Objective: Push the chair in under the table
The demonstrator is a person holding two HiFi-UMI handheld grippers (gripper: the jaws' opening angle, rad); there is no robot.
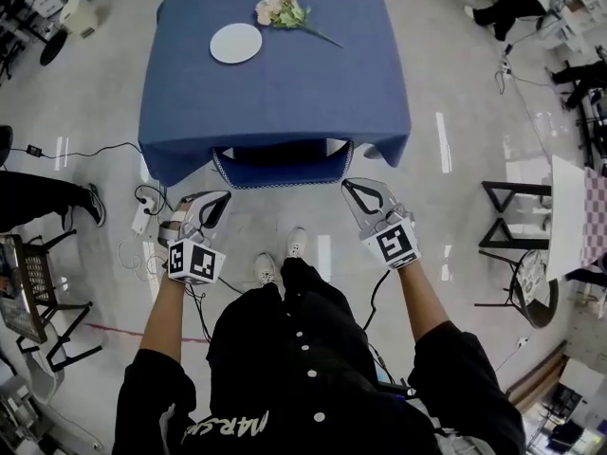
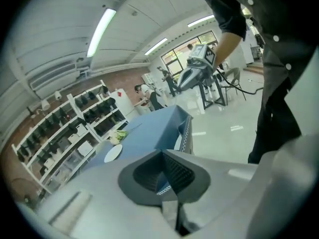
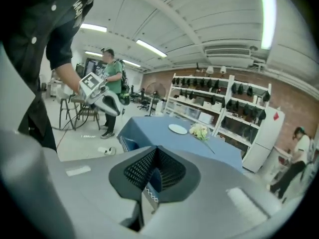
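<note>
**Table** point(image 1: 275, 93): landmark, draped in blue cloth. Bears a white plate point(image 1: 236, 43) on its far half, and flowers point(image 1: 282, 8) just beside the plate, toward the far edge.

**Chair** point(image 1: 282, 167): sits tucked under the table's near edge. Shows only as a blue back with white zigzag trim, just below the cloth's hem.

**Left gripper** point(image 1: 220, 201): hovers just off the table's near edge, beside the left corner of the chair back. Touching or apart: cannot tell. In the left gripper view point(image 2: 162, 156), jaws clenched tip to tip and grasping nothing. Blue fabric with white trim in the opening behind the tips, lying beyond. Marker cube point(image 1: 194, 261) at the end away from the table.

**Right gripper** point(image 1: 351, 188): hovers likewise off the near edge, beside the right corner of the chair back. Contact again not clear. In the right gripper view point(image 3: 156, 151), jaws pressed together and empty, with the same blue and white trim in the opening. Cube point(image 1: 394, 243) on the side away from the table.

**Shoes** point(image 1: 296, 243): white, on the floor at the table's near side, between the two grippers.
</note>
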